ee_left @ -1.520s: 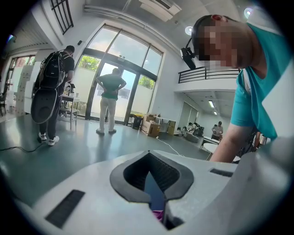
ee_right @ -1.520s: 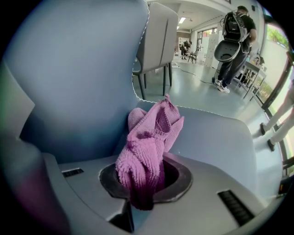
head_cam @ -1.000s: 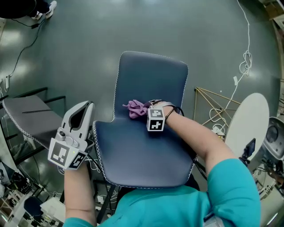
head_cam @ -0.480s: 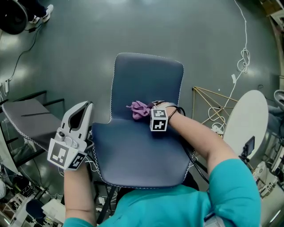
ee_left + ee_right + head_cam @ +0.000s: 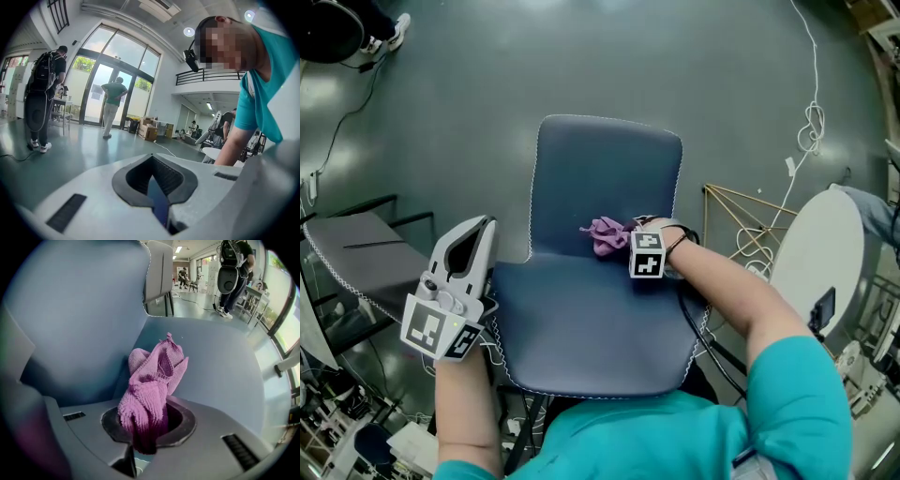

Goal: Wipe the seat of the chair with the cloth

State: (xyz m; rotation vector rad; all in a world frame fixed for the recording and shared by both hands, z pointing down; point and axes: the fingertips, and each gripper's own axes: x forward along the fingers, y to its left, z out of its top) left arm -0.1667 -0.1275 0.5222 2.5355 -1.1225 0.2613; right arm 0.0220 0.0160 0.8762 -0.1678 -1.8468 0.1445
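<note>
The dark blue chair (image 5: 581, 328) with white stitching stands below me, and its seat (image 5: 225, 371) fills the right gripper view. My right gripper (image 5: 623, 234) rests at the back of the seat, near the backrest (image 5: 600, 173), shut on a crumpled purple cloth (image 5: 605, 234). In the right gripper view, the cloth (image 5: 154, 380) bulges up out of the right gripper (image 5: 147, 427). My left gripper (image 5: 476, 234) hangs off the chair's left edge, shut and holding nothing. The left gripper (image 5: 157, 197) points out into the room.
A second grey seat (image 5: 356, 244) stands at the left. A gold wire frame (image 5: 750, 225) and a round white table (image 5: 816, 262) stand at the right. A white cable (image 5: 811, 122) trails over the floor. Two people (image 5: 44, 89) (image 5: 112, 101) stand far off by glass doors.
My right gripper has slid the cloth to the right along the back of the seat. The left gripper has stayed where it was.
</note>
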